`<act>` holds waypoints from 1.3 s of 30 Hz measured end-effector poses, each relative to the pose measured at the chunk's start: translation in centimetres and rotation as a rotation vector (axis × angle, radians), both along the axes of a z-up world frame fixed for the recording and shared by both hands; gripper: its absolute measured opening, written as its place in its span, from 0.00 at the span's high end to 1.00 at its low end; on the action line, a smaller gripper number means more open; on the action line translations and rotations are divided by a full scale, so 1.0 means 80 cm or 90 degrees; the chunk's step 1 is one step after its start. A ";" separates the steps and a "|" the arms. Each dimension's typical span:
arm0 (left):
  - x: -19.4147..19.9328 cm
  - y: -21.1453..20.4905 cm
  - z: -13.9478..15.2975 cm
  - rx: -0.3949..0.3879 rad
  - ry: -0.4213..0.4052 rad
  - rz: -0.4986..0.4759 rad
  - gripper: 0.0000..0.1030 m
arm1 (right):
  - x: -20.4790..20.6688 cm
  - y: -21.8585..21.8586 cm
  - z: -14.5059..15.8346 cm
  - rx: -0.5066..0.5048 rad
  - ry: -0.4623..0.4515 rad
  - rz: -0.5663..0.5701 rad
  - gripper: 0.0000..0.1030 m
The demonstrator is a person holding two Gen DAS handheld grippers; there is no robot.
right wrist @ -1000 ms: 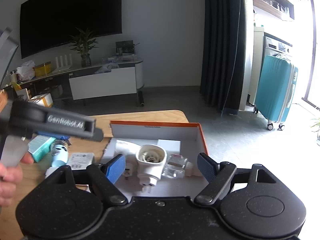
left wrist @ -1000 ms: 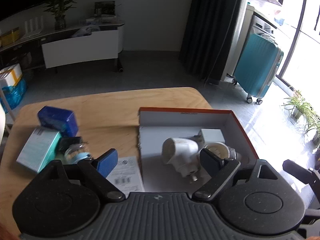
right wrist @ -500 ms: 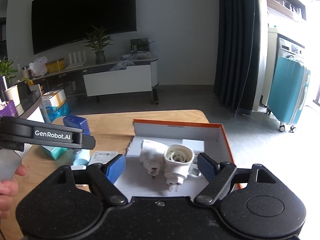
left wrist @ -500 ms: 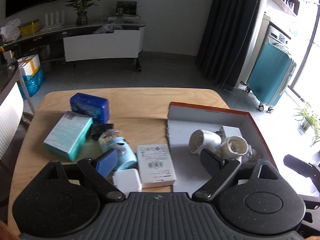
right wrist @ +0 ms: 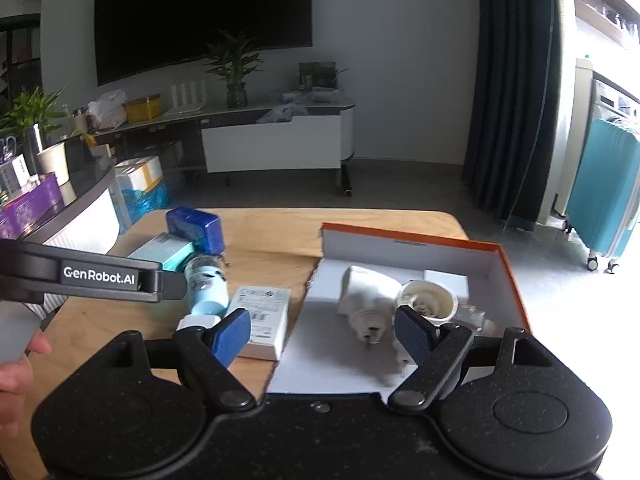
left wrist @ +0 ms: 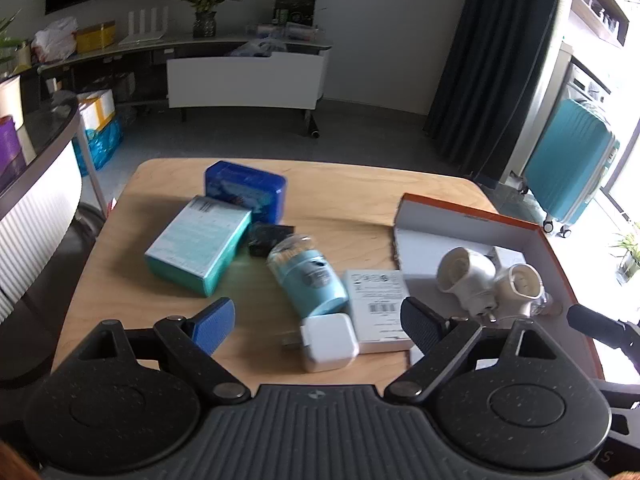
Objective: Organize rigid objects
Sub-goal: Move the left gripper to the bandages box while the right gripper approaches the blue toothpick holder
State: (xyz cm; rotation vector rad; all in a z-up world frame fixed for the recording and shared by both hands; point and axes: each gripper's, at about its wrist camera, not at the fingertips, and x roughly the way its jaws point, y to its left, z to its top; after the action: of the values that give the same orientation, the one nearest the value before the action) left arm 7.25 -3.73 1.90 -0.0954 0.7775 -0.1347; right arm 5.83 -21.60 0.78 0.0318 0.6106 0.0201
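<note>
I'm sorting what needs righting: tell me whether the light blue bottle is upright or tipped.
Tipped. The light blue bottle lies on its side on the wooden table, clear cap pointing away, between the teal box and the white labelled box.

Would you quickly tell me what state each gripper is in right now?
Left gripper: open, holding nothing, above the white charger cube.
Right gripper: open, holding nothing, at the orange-rimmed box's near edge.

Wooden desk [left wrist: 348,200] carrying a blue tin [left wrist: 245,189] lying far left, teal box [left wrist: 199,242] sitting beside it, light-blue canister [left wrist: 308,276] lying centre, white charger [left wrist: 328,342] resting near, white carton [left wrist: 380,308], open orange-rimmed box [left wrist: 472,212] sitting right.
</note>
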 end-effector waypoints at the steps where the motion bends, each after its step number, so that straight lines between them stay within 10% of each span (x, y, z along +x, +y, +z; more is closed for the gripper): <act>1: 0.000 0.004 -0.001 0.001 0.002 0.004 0.11 | 0.001 0.004 -0.001 0.000 0.002 0.004 0.09; 21: 0.039 0.073 -0.037 0.036 0.024 0.076 0.10 | 0.015 0.031 -0.021 -0.004 0.034 0.041 0.09; 39: 0.138 0.087 -0.082 0.121 0.010 0.015 0.14 | 0.053 0.055 -0.024 -0.009 0.037 0.110 0.09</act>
State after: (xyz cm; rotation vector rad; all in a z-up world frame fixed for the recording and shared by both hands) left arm 18.30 3.21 -4.68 0.0742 0.8016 -0.0382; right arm 10.04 -17.20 -1.15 -0.0348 0.6699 0.1822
